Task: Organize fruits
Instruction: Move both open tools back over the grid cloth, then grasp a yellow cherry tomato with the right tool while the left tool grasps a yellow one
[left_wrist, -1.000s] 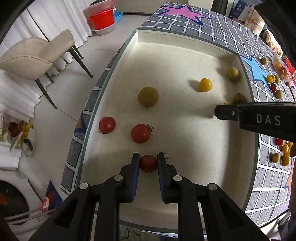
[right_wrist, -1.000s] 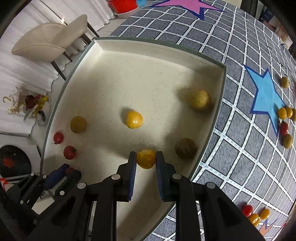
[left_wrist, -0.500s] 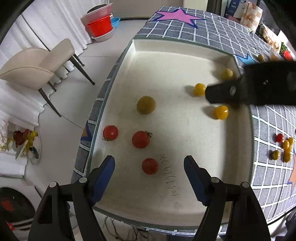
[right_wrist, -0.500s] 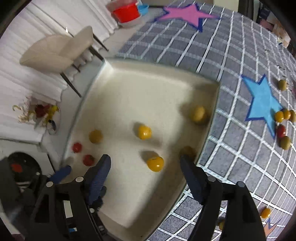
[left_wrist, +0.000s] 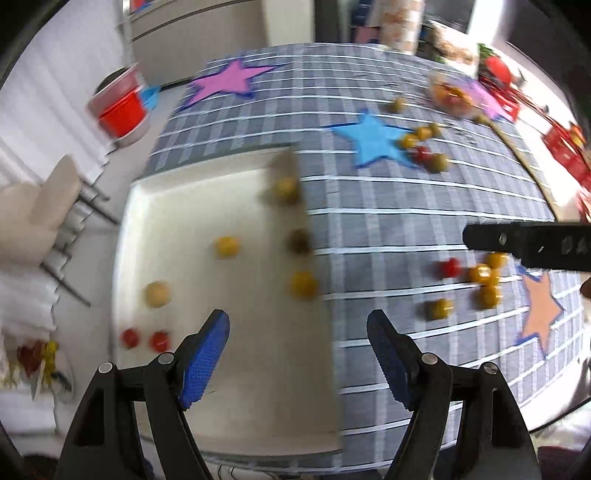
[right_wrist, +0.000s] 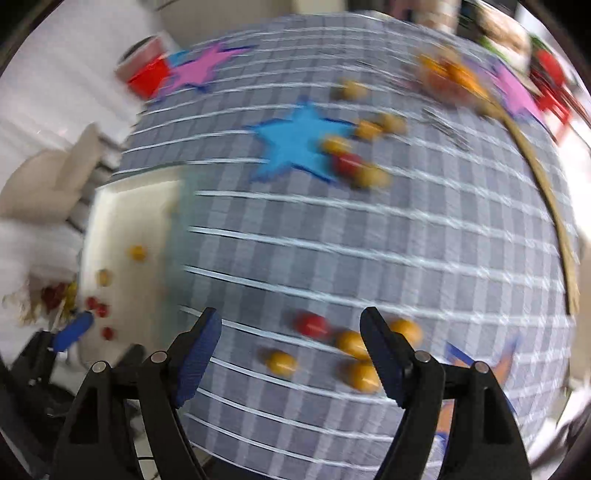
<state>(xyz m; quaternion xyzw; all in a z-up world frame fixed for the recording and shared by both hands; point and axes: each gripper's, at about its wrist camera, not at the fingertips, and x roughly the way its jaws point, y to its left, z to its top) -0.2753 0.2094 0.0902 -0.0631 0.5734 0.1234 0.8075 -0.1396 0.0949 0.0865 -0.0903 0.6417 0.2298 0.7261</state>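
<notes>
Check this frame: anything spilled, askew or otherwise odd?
Nothing damaged. Loose small fruits lie scattered on the checked tablecloth, outside the white tray, which fits an unfinished sort. Both views are motion-blurred.

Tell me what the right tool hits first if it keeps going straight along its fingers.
Probably the grey checked tablecloth, bare between the open right tool fingers. The closest fruit, a red tomato and a yellow one, lie near that line, but blur leaves depth unclear.

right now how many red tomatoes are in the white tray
3 red tomatoes, clustered at one end of the white tray: two side by side, one nearer the camera. The view is blurred, so more may be hidden.
</notes>
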